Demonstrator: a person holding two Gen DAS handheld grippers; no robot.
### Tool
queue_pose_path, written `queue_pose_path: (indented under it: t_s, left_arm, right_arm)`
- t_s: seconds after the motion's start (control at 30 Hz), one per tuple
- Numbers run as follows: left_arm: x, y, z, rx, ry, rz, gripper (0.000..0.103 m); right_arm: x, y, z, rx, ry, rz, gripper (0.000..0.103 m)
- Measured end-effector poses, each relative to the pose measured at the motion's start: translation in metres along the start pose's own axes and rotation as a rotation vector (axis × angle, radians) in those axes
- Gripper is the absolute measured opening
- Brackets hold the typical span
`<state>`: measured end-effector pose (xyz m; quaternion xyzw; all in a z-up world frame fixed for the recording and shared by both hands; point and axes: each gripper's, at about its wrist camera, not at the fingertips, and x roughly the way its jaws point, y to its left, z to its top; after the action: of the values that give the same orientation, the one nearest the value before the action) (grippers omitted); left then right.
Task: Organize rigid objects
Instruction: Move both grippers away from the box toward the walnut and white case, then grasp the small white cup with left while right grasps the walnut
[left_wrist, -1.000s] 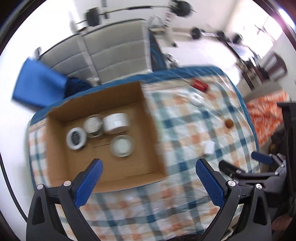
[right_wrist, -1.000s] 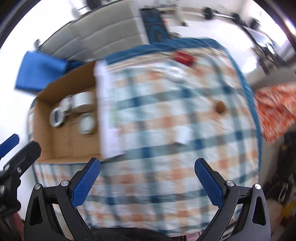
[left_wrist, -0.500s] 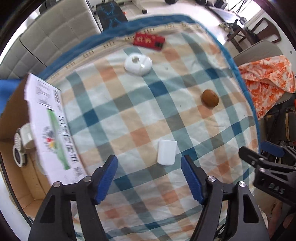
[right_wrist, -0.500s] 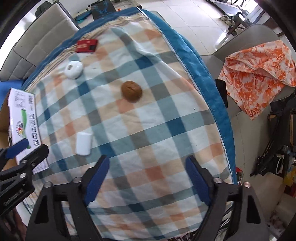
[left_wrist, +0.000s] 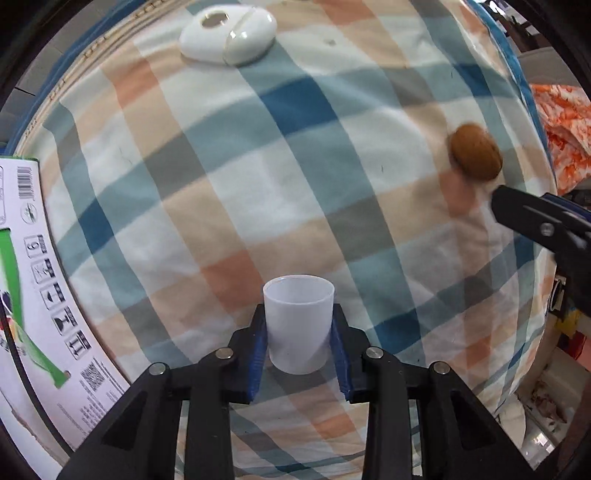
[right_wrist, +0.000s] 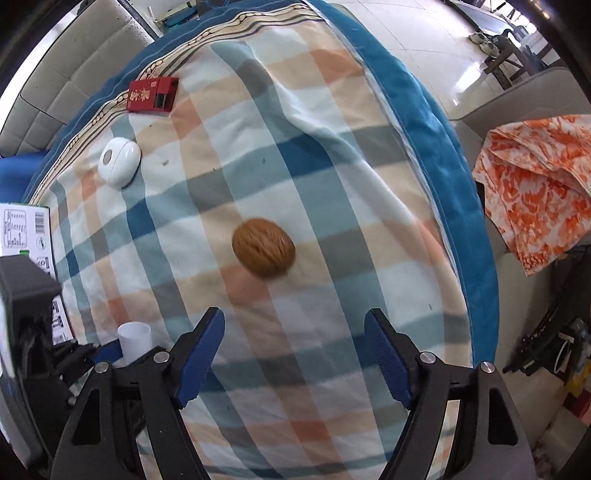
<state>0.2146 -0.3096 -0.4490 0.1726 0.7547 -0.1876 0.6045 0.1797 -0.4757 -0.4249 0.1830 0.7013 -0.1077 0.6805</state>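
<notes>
A small white plastic cup (left_wrist: 298, 322) lies on the checked tablecloth between the blue pads of my left gripper (left_wrist: 299, 332); the pads touch both its sides. It also shows in the right wrist view (right_wrist: 135, 341). A brown walnut-like object (right_wrist: 263, 252) lies ahead of my right gripper (right_wrist: 294, 349), which is open and empty above the cloth. The walnut also shows in the left wrist view (left_wrist: 475, 157). A white oval case (left_wrist: 228, 34) (right_wrist: 119, 165) and a red box (right_wrist: 152, 94) lie farther back.
The cardboard box's printed flap (left_wrist: 44, 295) stands at the left. The table's blue edge (right_wrist: 443, 155) runs along the right, with an orange patterned cloth (right_wrist: 535, 184) on a chair beyond. A grey sofa (right_wrist: 74, 66) is behind the table.
Both grippers dropped closer to the table. My left gripper closed in around the white cup. My right gripper moved toward the walnut and narrowed slightly.
</notes>
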Motion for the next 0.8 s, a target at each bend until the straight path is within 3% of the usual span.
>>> queue_pose_path:
  t_s: [0.1,0.33,0.43,0.8]
  left_arm:
    - [-0.012,0.01,0.012,-0.052,-0.044,0.0,0.029]
    - [-0.014,0.025,0.036,-0.109,-0.068,0.01,0.029]
    - [-0.003,0.026,0.041,-0.107,-0.035,0.008,0.03]
    - [0.001,0.022,0.042,-0.091,-0.058,0.028,0.029]
  right_arm:
    - [0.008,0.009,0.016,-0.012,-0.001,0.002,0.077]
    - [0.038,0.021,0.04,-0.023,0.045,-0.033,0.045]
    - [0.04,0.021,0.042,-0.02,0.041,-0.03,0.045]
    - [0.045,0.021,0.042,-0.025,0.04,-0.043,0.043]
